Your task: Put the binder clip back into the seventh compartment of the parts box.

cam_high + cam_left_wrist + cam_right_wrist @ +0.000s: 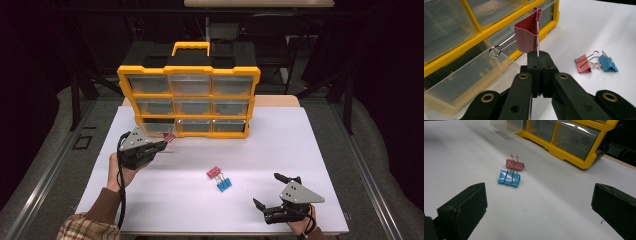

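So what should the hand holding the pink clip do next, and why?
Probably carry it a little further, over the pulled-out clear drawer, then open the fingers. The left gripper is shut on the pink clip's wire handle, and the drawer at the bottom left of the yellow organizer stands open beside it. Two more clips wait on the table.

Probably a lab: a white table [300, 150], a yellow drawer organizer [189, 102], dark framing [80, 90] around.
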